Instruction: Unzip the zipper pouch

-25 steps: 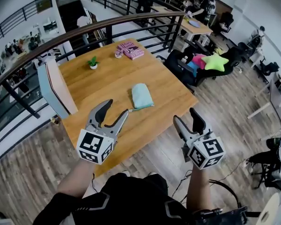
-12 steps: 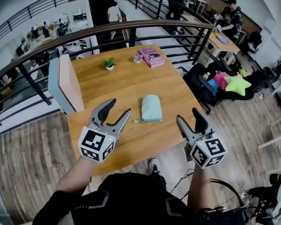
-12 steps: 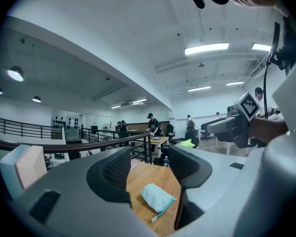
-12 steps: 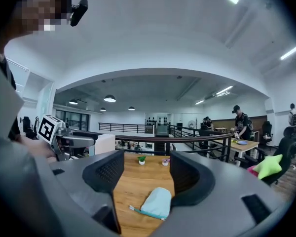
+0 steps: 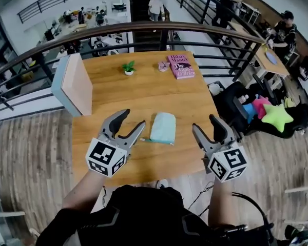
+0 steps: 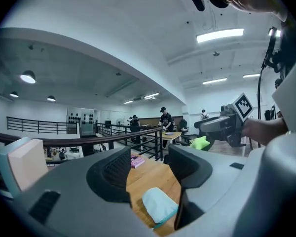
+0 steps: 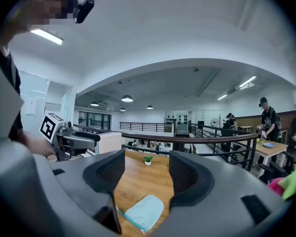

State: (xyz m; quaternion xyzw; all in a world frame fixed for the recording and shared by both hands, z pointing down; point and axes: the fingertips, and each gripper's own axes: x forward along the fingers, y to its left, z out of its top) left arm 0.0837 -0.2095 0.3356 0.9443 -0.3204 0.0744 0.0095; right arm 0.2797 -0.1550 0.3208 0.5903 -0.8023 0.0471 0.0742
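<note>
Pale wood makes up the table (image 5: 143, 94) in the head view, and a mint-green pouch (image 5: 162, 127) lies flat on its near half, with a darker teal strip (image 5: 156, 141) along the edge closest to the person. The left gripper (image 5: 132, 118) hangs over the near edge of the table just left of the pouch, its jaws spread apart with nothing between them. The right gripper (image 5: 204, 123) is held at the table's near right corner, just right of the pouch, jaws also parted and empty. Neither touches the pouch. At the far side of the table sit a small potted plant (image 5: 129, 67) and a pink book (image 5: 180, 65), and a tall box (image 5: 72, 83) stands on the left edge. A dark railing (image 5: 143, 27) curves behind the table

In the left gripper view the two grey jaws stand wide apart, and the pouch (image 6: 159, 205) shows low in the gap on the wood below, not held. The book (image 6: 136, 161) is visible further back, and the other gripper is at the right of the picture

In the right gripper view the jaws are likewise apart and hold nothing. The pouch (image 7: 144, 212) lies below, seen through the gap, its teal strip (image 7: 128, 220) facing the camera, with the plant (image 7: 148, 159) beyond it
</note>
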